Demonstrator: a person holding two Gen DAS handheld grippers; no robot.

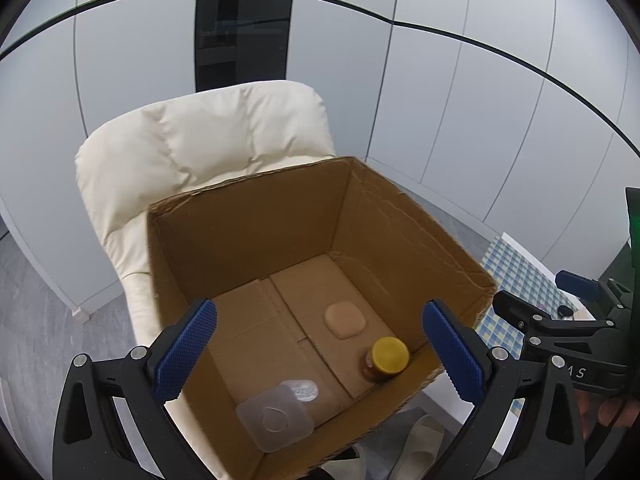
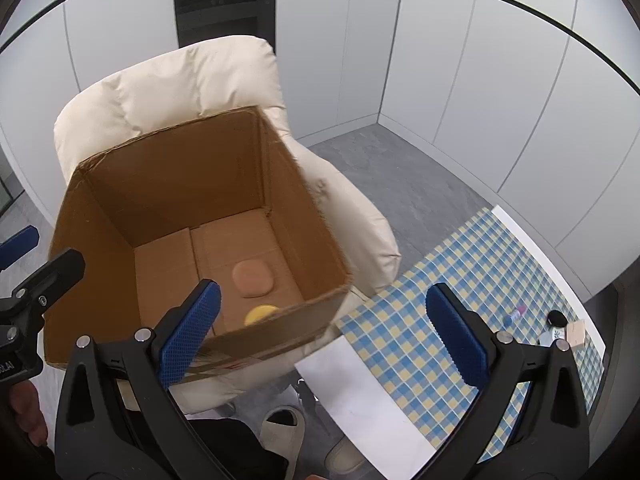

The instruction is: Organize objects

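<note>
Left gripper (image 1: 320, 354) wide, empty, above cardboard box (image 1: 248, 236) on cream chair (image 1: 192, 140). Box holds three: clear container (image 1: 276, 416), tan pad (image 1: 345, 320), yellow-lidded jar (image 1: 386, 360). Right gripper (image 2: 322, 334) wide, empty. Judged step: between drops (next calls for fetching). Checked table (image 2: 460, 300) keeps roughly three small items (image 2: 560, 326).

One cardboard box (image 1: 256, 236) (open-topped), one yellow-lidded jar (image 1: 386, 358), one clear container (image 1: 276, 416), one tan pad (image 1: 345, 319)

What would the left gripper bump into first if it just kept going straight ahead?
Probably the cardboard box: the open, empty left gripper points into it, toward the bare floor of the box near the tan pad. Depth is uncertain.
</note>
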